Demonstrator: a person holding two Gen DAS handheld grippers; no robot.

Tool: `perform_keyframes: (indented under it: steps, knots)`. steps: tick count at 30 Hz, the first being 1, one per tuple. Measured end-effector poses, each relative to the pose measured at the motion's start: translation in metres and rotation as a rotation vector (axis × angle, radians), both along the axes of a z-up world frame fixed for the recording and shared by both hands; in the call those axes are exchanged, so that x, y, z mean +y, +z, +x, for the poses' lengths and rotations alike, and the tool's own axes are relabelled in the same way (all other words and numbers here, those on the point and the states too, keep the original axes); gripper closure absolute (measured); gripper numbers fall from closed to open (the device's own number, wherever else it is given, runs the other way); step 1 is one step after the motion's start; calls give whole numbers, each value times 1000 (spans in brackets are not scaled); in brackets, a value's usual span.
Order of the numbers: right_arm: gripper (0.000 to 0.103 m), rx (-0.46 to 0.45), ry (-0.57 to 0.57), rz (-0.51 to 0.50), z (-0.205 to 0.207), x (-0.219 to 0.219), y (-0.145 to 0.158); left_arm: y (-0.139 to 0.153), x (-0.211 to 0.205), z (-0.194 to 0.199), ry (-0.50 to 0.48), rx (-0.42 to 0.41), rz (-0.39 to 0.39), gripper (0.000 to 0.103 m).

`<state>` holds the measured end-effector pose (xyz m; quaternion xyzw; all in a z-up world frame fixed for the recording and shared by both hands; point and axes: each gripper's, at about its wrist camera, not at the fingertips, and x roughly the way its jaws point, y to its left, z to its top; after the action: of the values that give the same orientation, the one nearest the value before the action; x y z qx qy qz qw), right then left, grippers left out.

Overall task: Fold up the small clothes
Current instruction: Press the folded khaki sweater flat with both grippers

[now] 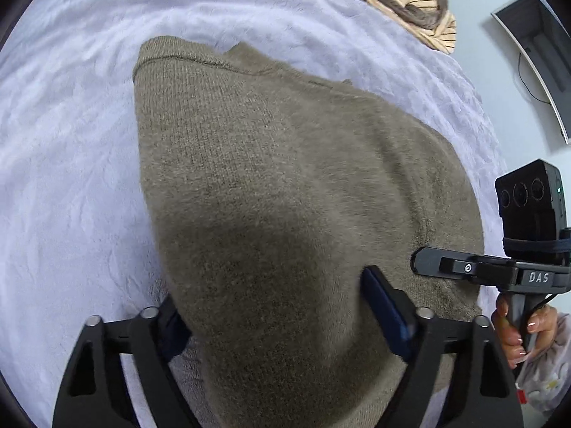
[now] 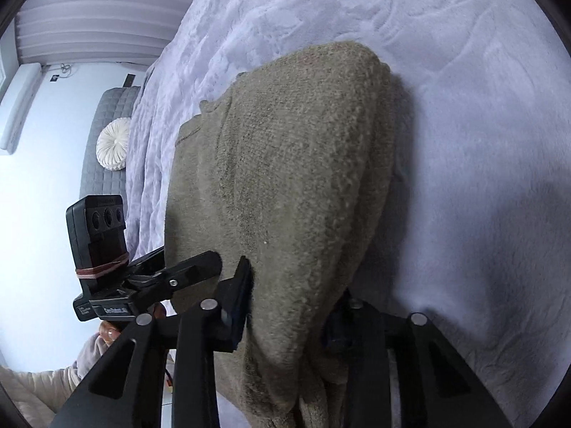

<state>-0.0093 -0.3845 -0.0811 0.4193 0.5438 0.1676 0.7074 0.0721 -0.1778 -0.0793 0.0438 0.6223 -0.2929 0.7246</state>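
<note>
Two tools share one olive-brown knit sweater (image 1: 285,178), lifting its near edge off the lavender plush bedspread (image 1: 71,142) while the far edge still lies on it. To fold well, I judge I should carry both corners forward level and at matching pace, lay the held edge squarely onto the far edge, then let go.

My left tool (image 1: 282,321) stands fairly wide, fabric bunched between its fingers; I cannot tell whether the pads truly pinch it. My right tool (image 2: 289,306) looks much the same, cloth draped through the gap and hiding one finger. A striped garment (image 1: 417,7) lies well apart at the bed's far end.
</note>
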Motion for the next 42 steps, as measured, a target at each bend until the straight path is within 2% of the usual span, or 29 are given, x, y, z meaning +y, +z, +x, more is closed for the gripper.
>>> perform_keyframes:
  steps: [3, 5, 8, 12, 16, 24, 31, 35, 38, 41, 42]
  knots:
    - [71, -24, -14, 38, -3, 6, 11, 12, 8, -1, -13, -12, -17, 43]
    - [72, -34, -39, 80, -6, 9, 16, 21, 13, 0, -17, -6, -40, 47]
    - [72, -44, -74, 139, -11, 12, 25, 38, 22, -3, -22, -5, -82, 47]
    - [72, -63, -64, 164, -16, 26, 46, 62, 33, -15, -38, -39, -99, 47]
    - [72, -73, -53, 179, -24, 42, 64, 81, 52, -25, -33, -37, -119, 47]
    - [72, -47, -35, 246, -40, 78, 74, 101, 98, -59, -25, -33, -75, 47]
    - [72, 8, 1, 318, -55, 125, 60, 97, 151, -95, 3, 19, -48, 47]
    - [72, 36, 39, 314, -59, 146, 46, 76, 172, -108, 31, 51, -19, 47]
    - [72, 77, 62, 244, -54, 155, 29, 53, 175, -114, 56, 55, 47, 47]
    - [72, 90, 88, 152, -45, 160, 22, 41, 182, -120, 74, 9, 115, 46]
    - [70, 88, 89, 121, -43, 157, 23, 40, 188, -121, 86, 3, 118, 41]
